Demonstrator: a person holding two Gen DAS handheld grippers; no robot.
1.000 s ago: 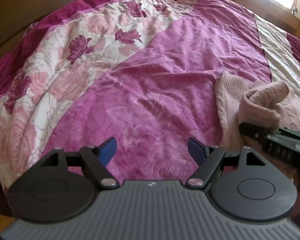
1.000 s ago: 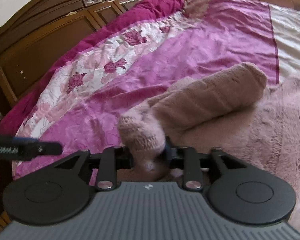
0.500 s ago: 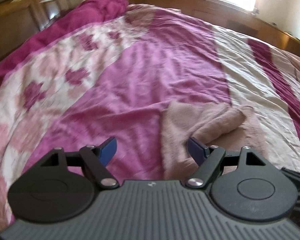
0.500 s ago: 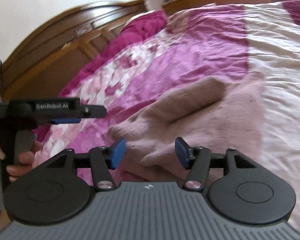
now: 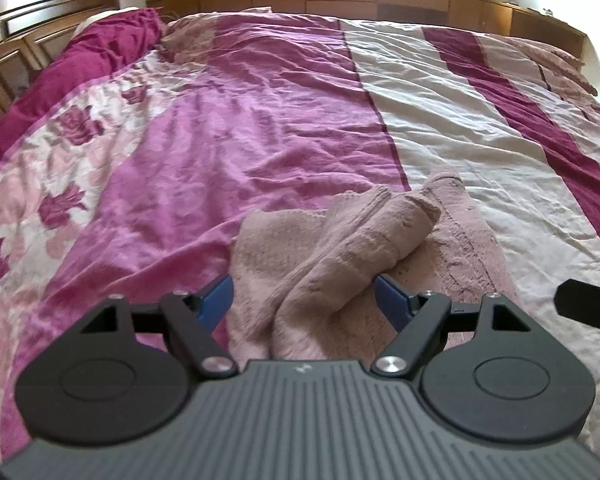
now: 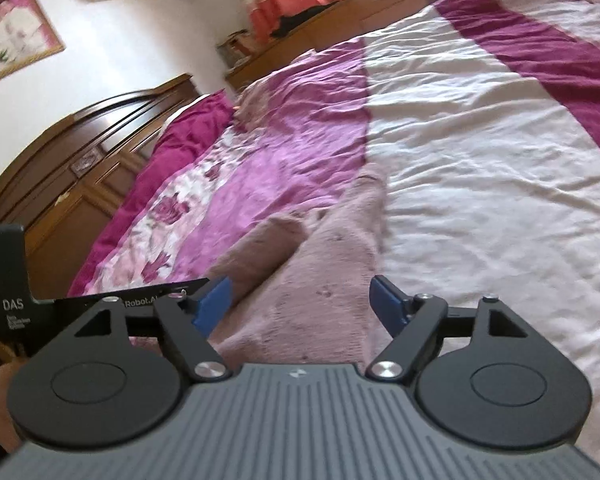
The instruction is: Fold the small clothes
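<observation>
1. Pink knit garment (image 5: 352, 256) lies on the bed (image 5: 440, 112), across the seam between the magenta and cream bands, one sleeve folded over its body.
2. Left tongs (image 5: 304, 300): released, jaws apart, straddling the near edge of the garment.
3. Right tongs (image 6: 300, 304): released, holding nothing, above the garment's near edge.
</observation>
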